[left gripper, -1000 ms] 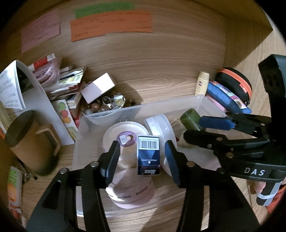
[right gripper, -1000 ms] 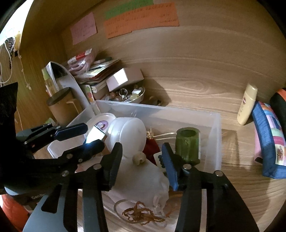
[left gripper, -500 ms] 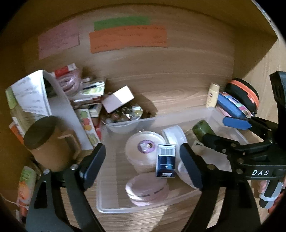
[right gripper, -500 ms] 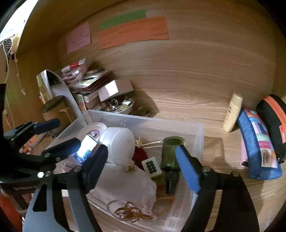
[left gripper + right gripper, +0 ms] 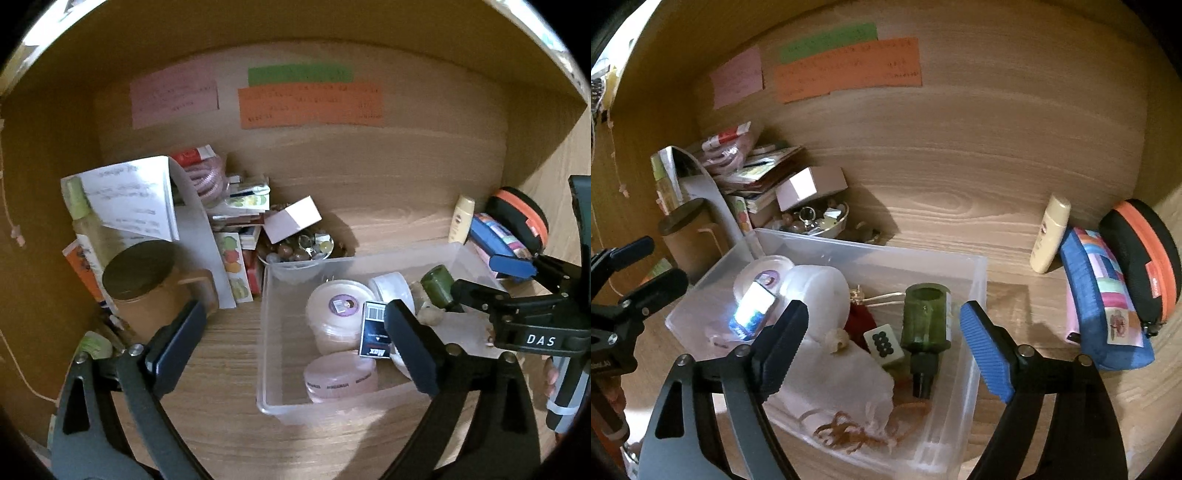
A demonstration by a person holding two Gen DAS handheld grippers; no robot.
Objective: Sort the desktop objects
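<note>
Clear plastic is forming the storage bin (image 5: 332, 402) that is sitting on the wooden desk (image 5: 221, 369), toward its right half and near the front edge. Inside it, the dark blue Max staple box (image 5: 375, 329) is leaning upright between a round cream tub with a purple sticker (image 5: 338, 317) and a white lidded jar (image 5: 389, 291), with a pink round tin (image 5: 341, 376) lying in front at the bin's near-left corner. A second ago this staple box was sitting between the left gripper's fingers; now the left gripper (image 5: 291, 354) is hanging back above the bin with its jaws spread very wide and gripping nothing, so the box is resting free.

The right gripper (image 5: 882, 347) is likewise gaping far wider than a second ago, empty, and hovering over the bin's right half. Below it, a green glass bottle (image 5: 925, 317) is lying against the right wall, a white mahjong tile (image 5: 883, 344) is sitting just beside it, and a white cloth pouch (image 5: 834, 380) is filling the near side; the reddish tangle at the near edge is possibly cord.

Against the desk's back left, a brown lidded mug (image 5: 147, 291) is standing beside stacked booklets, and a small dish of beads (image 5: 299, 249) is touching the bin's far-left corner. A cream lotion tube (image 5: 1051, 234) and a blue patchwork pencil case (image 5: 1104, 302) are lying at the right edge.
</note>
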